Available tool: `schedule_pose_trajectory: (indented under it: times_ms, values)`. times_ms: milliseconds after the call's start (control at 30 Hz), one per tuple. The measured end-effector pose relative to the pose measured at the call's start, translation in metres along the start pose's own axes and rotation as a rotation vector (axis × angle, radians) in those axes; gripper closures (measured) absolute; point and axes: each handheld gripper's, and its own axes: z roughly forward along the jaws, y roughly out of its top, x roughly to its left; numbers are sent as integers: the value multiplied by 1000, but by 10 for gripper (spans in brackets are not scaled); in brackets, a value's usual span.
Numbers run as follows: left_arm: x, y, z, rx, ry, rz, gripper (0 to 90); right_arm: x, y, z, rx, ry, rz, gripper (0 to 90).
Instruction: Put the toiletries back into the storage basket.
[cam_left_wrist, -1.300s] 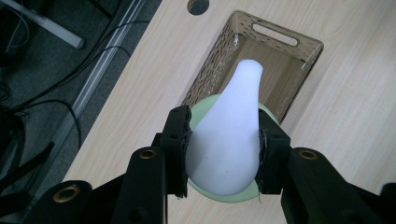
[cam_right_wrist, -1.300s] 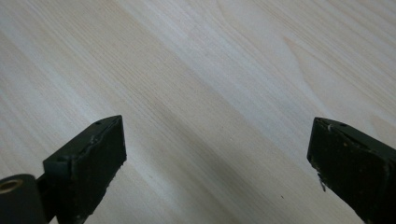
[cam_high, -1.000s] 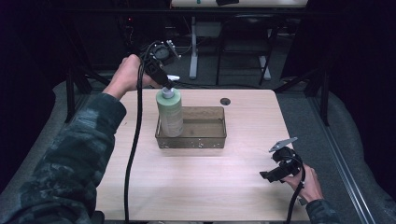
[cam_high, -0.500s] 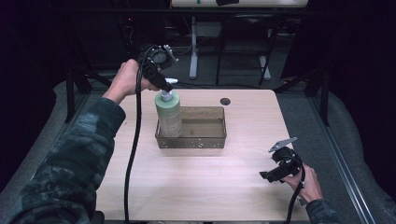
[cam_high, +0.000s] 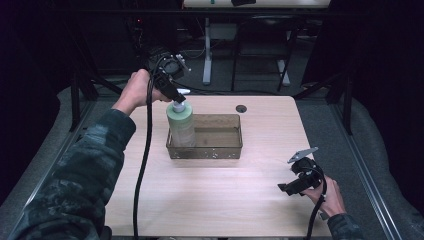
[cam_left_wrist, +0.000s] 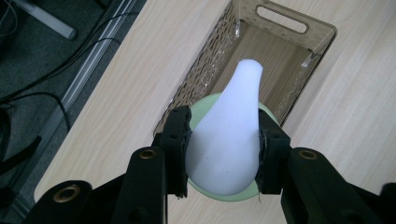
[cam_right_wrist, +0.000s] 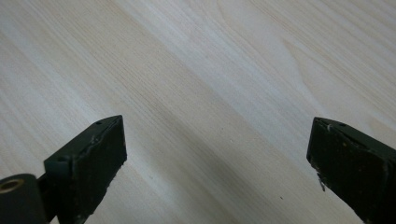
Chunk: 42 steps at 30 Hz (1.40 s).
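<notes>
Green pump bottle (cam_high: 181, 125) standing upright at the left end of the clear tray (cam_high: 220, 150) on the bench (cam_high: 210, 195), white pump head clamped by left hand-held gripper (cam_left_wrist: 223, 156); best lowered straight, unclamped only once seated; right hand-held gripper (cam_right_wrist: 217, 163) spread wide, empty.

One pump bottle (cam_high: 181, 124), one clear bin (cam_high: 220, 145), two hand-held grippers, one table (cam_high: 210, 200)
</notes>
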Motion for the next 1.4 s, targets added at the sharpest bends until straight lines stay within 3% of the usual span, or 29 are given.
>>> schedule_pose_trajectory:
  times_ms: [900, 1400]
  values:
    - [-2, -8, 17, 40, -22, 32, 631, 0, 0, 1, 4, 3, 6, 48]
    - [0, -12, 19, 59, -40, 22, 630, 0, -1, 1, 0, 1, 4, 49]
